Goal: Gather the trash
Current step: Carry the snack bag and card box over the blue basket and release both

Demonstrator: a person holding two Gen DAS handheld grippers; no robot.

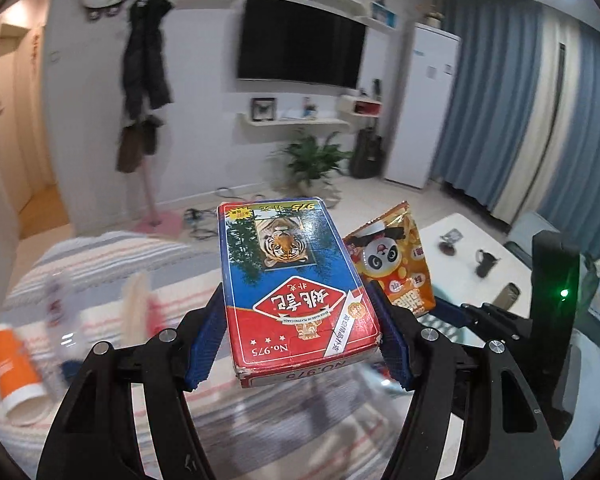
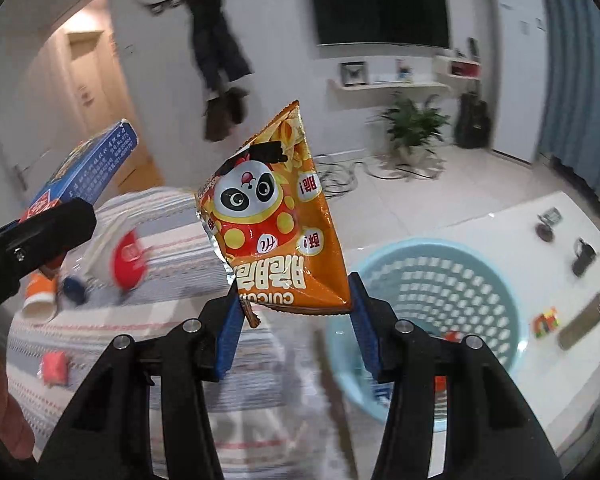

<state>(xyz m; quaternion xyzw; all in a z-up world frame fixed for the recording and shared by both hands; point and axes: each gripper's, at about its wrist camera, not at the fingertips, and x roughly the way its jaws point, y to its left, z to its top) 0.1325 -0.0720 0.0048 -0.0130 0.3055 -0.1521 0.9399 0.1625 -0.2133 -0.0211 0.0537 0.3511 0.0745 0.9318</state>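
Observation:
My left gripper (image 1: 300, 344) is shut on a red and blue playing-card box (image 1: 292, 280) with a tiger picture, held up in the air; the box also shows at the left of the right wrist view (image 2: 88, 168). My right gripper (image 2: 294, 312) is shut on an orange panda snack bag (image 2: 276, 216), held up above and left of a light blue plastic basket (image 2: 496, 280). The bag also shows to the right of the box in the left wrist view (image 1: 396, 264).
Below lies a striped cloth (image 2: 172, 248) with an orange and white tube (image 1: 16, 372), a red-lidded cup (image 2: 128, 260) and a small red packet (image 2: 54, 366). A white table (image 2: 540, 224) at the right carries small items. Cables (image 2: 348, 176) lie on the floor.

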